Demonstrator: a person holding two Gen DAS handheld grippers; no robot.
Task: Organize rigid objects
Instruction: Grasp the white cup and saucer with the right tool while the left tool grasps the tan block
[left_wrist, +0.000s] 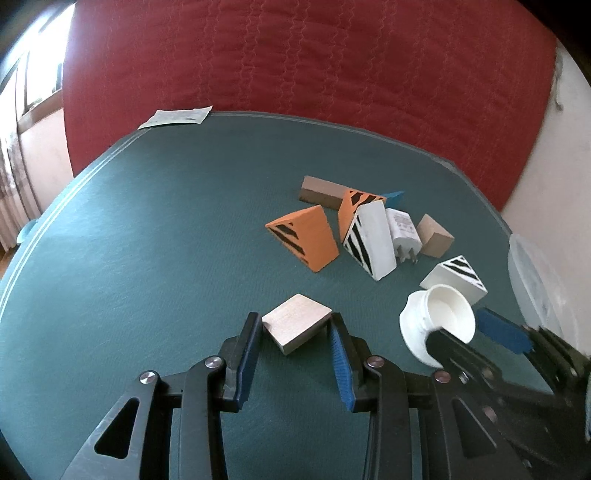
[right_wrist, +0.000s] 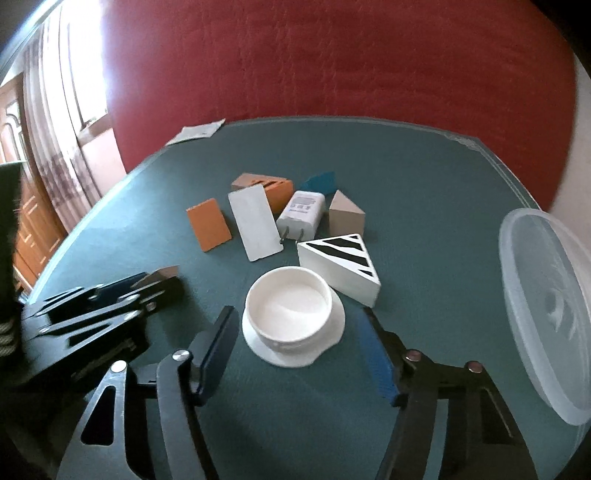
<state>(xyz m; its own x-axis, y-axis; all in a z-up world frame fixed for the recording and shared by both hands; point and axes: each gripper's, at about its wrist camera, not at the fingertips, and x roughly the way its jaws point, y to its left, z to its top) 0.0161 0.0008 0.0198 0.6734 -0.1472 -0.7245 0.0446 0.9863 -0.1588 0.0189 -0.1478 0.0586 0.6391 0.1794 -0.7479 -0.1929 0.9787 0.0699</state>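
- Your left gripper (left_wrist: 295, 328) has its fingers spread, with the small wooden block (left_wrist: 296, 328) sitting right in the gap on the green table (left_wrist: 147, 221). The block is turned cornerwise, so one corner touches or nearly touches the left finger and the opposite corner sits close to the right one. I'd guess squeezing now would twist it square or pop it out.
- The pile in the middle, orange wedge (left_wrist: 304, 238), striped white wedges and charger (left_wrist: 403, 232), sits well ahead of both grippers, nobody's touching it.
- Your right gripper (right_wrist: 295, 332) is wide apart too, straddling the white cup (right_wrist: 290, 308), which sits upright dead centre with clear table on both sides. It's round, so no axis to worry about.
- The clear plastic lid (right_wrist: 546, 302) is off to the far right, nearest your right hand.
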